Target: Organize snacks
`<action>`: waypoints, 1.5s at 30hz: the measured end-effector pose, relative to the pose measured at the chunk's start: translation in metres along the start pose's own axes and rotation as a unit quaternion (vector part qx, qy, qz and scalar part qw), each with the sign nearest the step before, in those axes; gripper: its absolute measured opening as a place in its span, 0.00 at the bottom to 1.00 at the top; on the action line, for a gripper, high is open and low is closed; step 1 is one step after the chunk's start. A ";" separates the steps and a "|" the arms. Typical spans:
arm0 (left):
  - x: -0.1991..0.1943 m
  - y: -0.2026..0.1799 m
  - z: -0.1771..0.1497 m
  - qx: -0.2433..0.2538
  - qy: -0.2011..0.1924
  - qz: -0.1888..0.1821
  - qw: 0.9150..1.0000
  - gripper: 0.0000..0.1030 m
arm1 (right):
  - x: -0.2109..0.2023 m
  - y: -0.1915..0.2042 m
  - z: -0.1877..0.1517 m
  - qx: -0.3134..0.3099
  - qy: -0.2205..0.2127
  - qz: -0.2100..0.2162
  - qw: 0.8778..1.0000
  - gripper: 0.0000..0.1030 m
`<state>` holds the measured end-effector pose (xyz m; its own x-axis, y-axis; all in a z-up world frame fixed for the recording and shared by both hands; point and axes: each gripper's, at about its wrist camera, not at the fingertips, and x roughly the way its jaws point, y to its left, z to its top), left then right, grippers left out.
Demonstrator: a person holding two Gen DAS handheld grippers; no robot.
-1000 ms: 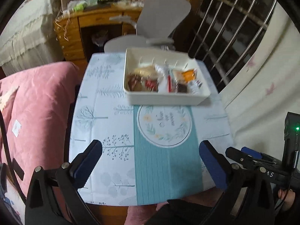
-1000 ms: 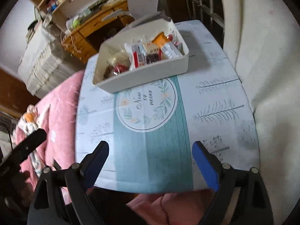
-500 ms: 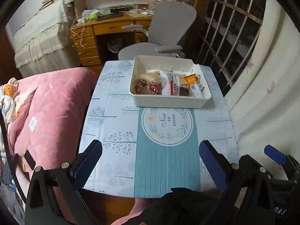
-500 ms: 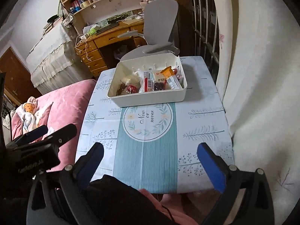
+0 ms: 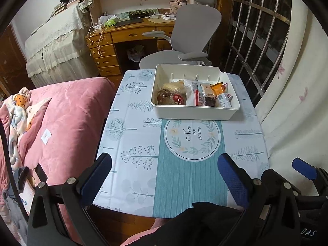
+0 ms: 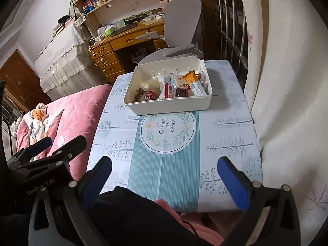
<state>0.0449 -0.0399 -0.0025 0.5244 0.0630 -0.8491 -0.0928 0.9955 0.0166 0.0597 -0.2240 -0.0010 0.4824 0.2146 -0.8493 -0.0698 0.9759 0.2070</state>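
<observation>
A white plastic box (image 5: 194, 113) stands at the far end of the small table (image 5: 133, 143), filled with several wrapped snacks (image 5: 192, 94). The right wrist view shows the same box (image 6: 170, 106) and snacks (image 6: 170, 90). My left gripper (image 5: 164, 164) hovers open above the table's near edge, well short of the box, with nothing between its fingers. My right gripper (image 6: 165, 164) hangs over the near edge too; its jaws are opening and hold nothing. One blue pad (image 5: 303, 171) of the right gripper shows at the left view's right side.
A pink quilt (image 5: 67, 119) lies along the table's left side and a pale curtain (image 5: 291, 112) hangs close on the right. A grey office chair (image 5: 192, 32) and a wooden desk (image 5: 127, 34) stand beyond the box. A dark sleeve (image 6: 133, 215) is at the bottom.
Both grippers have drawn back and up from the table, so the box looks farther away and more of the room shows. The right jaws have spread a little wider.
</observation>
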 end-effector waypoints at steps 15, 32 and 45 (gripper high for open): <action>0.004 -0.005 0.004 0.005 0.000 0.005 1.000 1.00 | 0.004 -0.005 -0.001 0.007 0.006 -0.001 1.000 1.00; 0.009 0.002 0.002 -0.004 0.008 0.013 1.000 1.00 | 0.014 -0.005 0.002 0.000 0.025 0.002 1.000 1.00; 0.013 0.004 0.007 0.000 0.008 0.012 1.000 1.00 | 0.019 -0.004 0.005 0.003 0.026 0.000 1.000 1.00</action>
<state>0.0571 -0.0345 -0.0103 0.5081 0.0850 -0.8571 -0.1048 0.9938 0.0365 0.0732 -0.2237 -0.0151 0.4362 0.2166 -0.8734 -0.0652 0.9756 0.2094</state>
